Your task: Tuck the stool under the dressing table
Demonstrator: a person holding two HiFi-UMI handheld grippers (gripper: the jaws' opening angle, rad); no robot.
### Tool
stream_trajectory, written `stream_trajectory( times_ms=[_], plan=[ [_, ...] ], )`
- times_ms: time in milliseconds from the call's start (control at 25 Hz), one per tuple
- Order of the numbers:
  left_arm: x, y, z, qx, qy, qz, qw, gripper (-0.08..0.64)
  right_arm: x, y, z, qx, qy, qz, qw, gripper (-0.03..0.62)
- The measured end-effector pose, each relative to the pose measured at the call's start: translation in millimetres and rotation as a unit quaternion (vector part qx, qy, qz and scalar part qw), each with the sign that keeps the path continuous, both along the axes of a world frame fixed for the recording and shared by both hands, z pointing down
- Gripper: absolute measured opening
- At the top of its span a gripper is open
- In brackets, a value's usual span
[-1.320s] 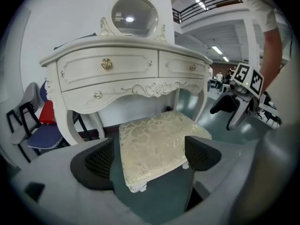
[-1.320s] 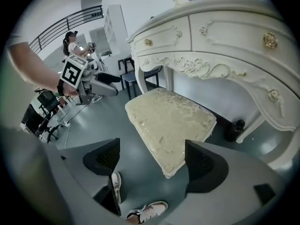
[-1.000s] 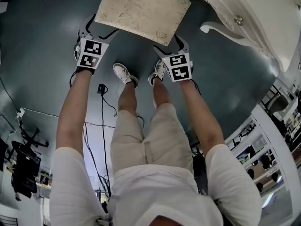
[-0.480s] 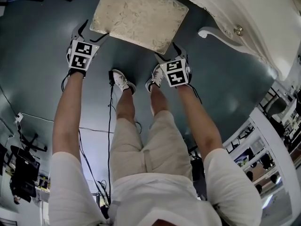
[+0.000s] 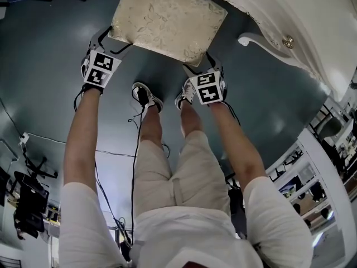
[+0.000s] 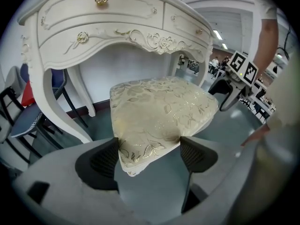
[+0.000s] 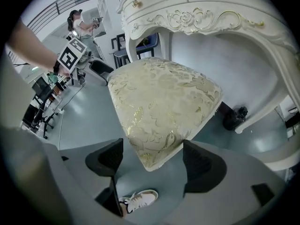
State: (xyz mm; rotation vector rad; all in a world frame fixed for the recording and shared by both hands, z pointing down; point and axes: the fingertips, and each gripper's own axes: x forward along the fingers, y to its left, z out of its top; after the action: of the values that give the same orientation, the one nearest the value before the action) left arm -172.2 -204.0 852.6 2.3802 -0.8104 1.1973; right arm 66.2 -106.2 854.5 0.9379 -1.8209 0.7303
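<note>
The stool (image 5: 167,18) has a cream and gold brocade cushion and stands on the grey floor, partly under the white carved dressing table (image 5: 290,15). My left gripper (image 5: 114,38) straddles its near left corner. In the left gripper view that corner of the stool (image 6: 159,111) lies between the closing jaws of my left gripper (image 6: 147,153), whose pads sit right at its two edges. My right gripper (image 5: 199,62) straddles the near right corner. In the right gripper view the stool (image 7: 164,97) pokes between the slightly opening jaws of my right gripper (image 7: 152,156), with a slim gap at the left pad.
The table's curved leg (image 5: 254,35) stands right of the stool, with a black object (image 7: 233,117) by it. The person's shoes (image 5: 146,94) are just behind the stool. A cable (image 5: 134,144) runs across the floor. Dark chairs (image 6: 23,111) stand left; shelves (image 5: 312,177) at the right.
Both grippers have sunk onto the stool's near corners, which now sit between their jaws. The person's feet have shifted slightly forward.
</note>
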Motion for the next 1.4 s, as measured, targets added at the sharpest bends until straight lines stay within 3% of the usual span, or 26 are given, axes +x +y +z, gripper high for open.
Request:
stream_trajectory(
  times_ms=[440,840,1400],
  plan=[
    [2,-2,4,0.004,-0.005,-0.024,0.9997,0.416,5,-1,15,-0.002,0.015,0.055,0.998,0.357],
    [3,-4,9,0.001,-0.006,-0.025,0.9997,0.417,6,-2,16,-0.022,0.021,0.065,0.997,0.359],
    [14,-25,8,-0.006,-0.007,-0.029,0.9995,0.417,18,-26,17,-0.013,0.033,0.058,0.998,0.364]
  ],
)
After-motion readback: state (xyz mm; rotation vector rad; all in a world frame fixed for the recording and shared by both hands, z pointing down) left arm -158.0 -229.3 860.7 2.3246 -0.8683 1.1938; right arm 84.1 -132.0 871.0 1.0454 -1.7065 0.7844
